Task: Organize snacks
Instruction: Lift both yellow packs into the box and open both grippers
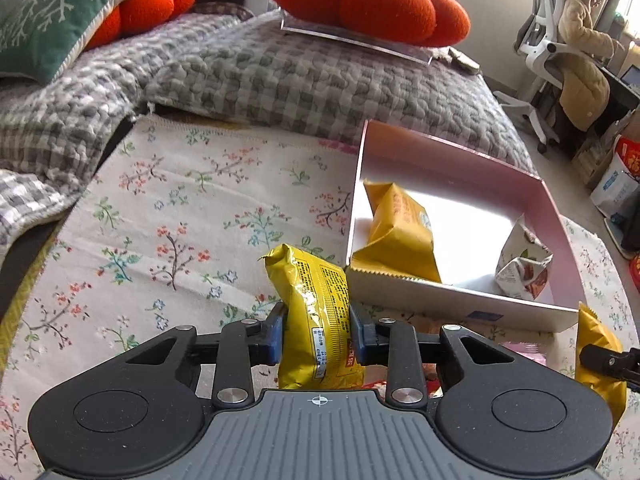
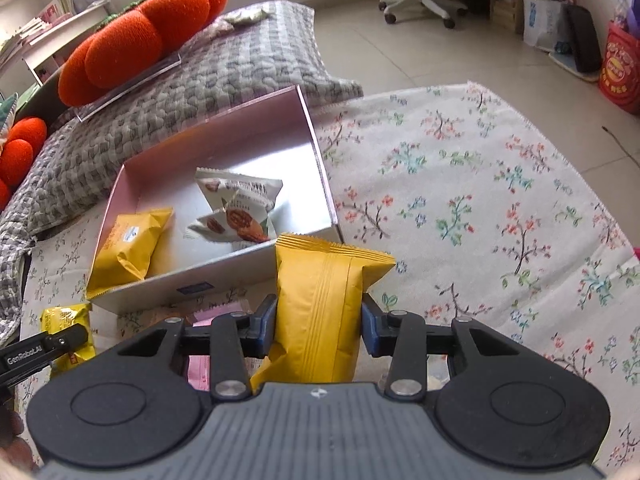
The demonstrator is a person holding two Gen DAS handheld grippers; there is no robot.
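Note:
My left gripper [image 1: 318, 330] is shut on a glossy yellow snack packet [image 1: 314, 316], held just left of the pink box's near left corner. My right gripper [image 2: 319, 330] is shut on a matte yellow-orange snack packet [image 2: 324, 304], held just in front of the box's near wall. The open pink box [image 1: 460, 300] [image 2: 224, 276] sits on the floral cloth and holds a yellow-orange packet [image 1: 400, 232] [image 2: 128, 244] and a white nut-print packet [image 1: 522, 262] [image 2: 236, 208]. The right gripper's packet shows at the left wrist view's right edge [image 1: 596, 356]; the left gripper's packet shows in the right wrist view [image 2: 66, 328].
Pink packets [image 2: 202, 360] lie on the floral cloth [image 1: 180, 220] under the right gripper. A grey checked sofa cover [image 1: 320, 80] lies behind the box, with orange pumpkin cushions [image 1: 368, 0] and a clear tray. An office chair [image 1: 548, 40] and bags [image 2: 620, 68] stand on the tiled floor.

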